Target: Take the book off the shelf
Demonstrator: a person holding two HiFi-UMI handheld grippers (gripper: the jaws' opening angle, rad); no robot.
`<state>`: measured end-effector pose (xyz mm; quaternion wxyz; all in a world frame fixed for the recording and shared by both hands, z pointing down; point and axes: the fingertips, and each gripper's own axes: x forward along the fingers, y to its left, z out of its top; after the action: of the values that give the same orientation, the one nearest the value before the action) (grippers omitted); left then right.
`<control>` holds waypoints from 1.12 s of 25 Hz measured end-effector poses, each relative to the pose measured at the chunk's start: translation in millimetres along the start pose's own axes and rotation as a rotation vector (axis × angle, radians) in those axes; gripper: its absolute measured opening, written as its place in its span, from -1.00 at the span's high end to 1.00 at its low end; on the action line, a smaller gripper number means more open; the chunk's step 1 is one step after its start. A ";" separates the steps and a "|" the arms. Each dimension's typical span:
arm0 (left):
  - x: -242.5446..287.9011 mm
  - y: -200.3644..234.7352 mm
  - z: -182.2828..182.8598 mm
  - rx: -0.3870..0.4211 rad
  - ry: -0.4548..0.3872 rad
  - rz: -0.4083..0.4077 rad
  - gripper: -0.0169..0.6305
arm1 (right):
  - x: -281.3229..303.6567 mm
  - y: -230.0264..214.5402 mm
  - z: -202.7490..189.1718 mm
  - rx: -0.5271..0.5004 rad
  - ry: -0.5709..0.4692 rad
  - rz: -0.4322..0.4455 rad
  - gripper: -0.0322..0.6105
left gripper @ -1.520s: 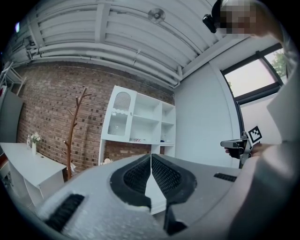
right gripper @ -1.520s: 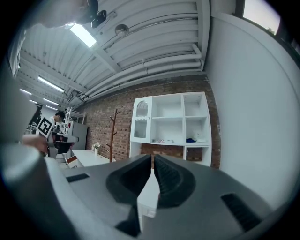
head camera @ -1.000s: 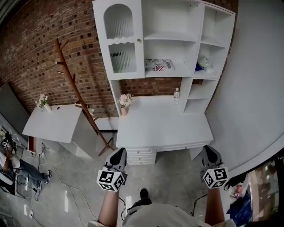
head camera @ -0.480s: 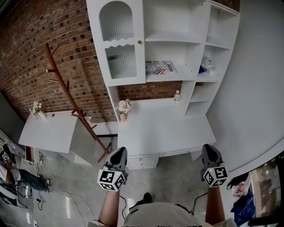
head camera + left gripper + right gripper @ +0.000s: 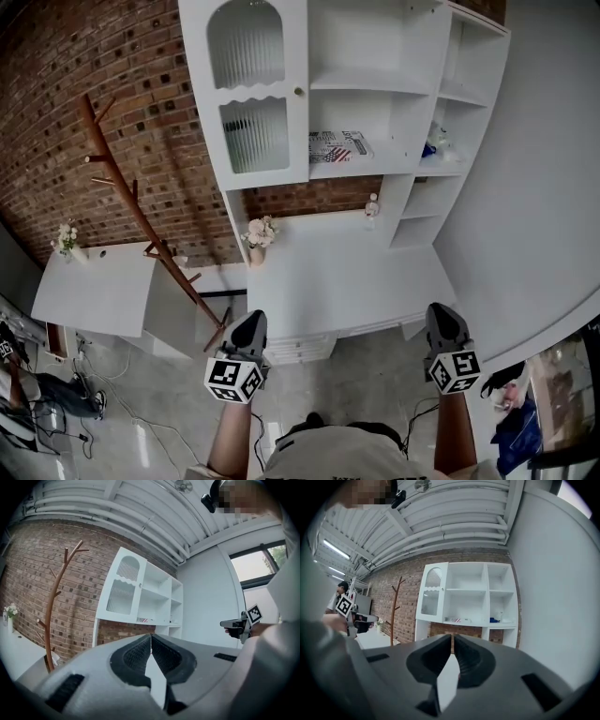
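Book (image 5: pixel 339 146) not yet in your grip: it lies flat on a shelf far ahead, in the upper middle of the head view. Nearest you, at the bottom of that view, your left gripper (image 5: pixel 250 323) sits at lower left and your right gripper (image 5: pixel 443 317) at lower right. They are well apart from each other, and both point toward the furniture. Each gripper's own view shows its jaws clenched together with nothing between them.

Just past the tips comes the front edge of a white desk (image 5: pixel 347 277), with drawers (image 5: pixel 302 345) under it between your two grippers. At the back of the desk top a small vase of flowers (image 5: pixel 260 232) stands at the left. A small bottle (image 5: pixel 372 204) stands further right, near an upright of the shelf unit (image 5: pixel 412 56).

Above them the unit has a cabinet door (image 5: pixel 251 89) with ribbed glass on the left. Your book rests on the open shelf just right of that door's lower edge, its red, white and blue cover facing up. In the narrower compartment to the right, at the same level, are blue and white items (image 5: pixel 433 145) too small to name.

Left of the desk a wooden coat stand (image 5: pixel 153 246) rises against the brick wall (image 5: pixel 84 103), and a second white table (image 5: pixel 94 295) sits at the left edge of the frame
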<state>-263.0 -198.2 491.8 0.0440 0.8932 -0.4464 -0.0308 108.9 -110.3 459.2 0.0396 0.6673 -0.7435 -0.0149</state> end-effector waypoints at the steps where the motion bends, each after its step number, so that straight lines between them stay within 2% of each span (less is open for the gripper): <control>1: 1.2 1.9 0.3 -0.002 0.000 -0.003 0.86 | 1.1 1.6 0.4 0.000 0.002 -0.002 0.78; 16: 18.5 2.4 -6.9 -0.020 0.019 -0.040 0.86 | 2.1 -5.6 -5.6 0.010 0.030 -0.036 0.78; 28: 57.7 4.2 4.9 0.018 0.016 -0.001 0.86 | 55.6 -33.2 -0.7 0.029 -0.002 0.016 0.78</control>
<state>-232.2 -247.1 486.4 0.0394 0.8941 -0.4458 -0.0197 135.9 -169.2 459.6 0.0292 0.6618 -0.7491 -0.0047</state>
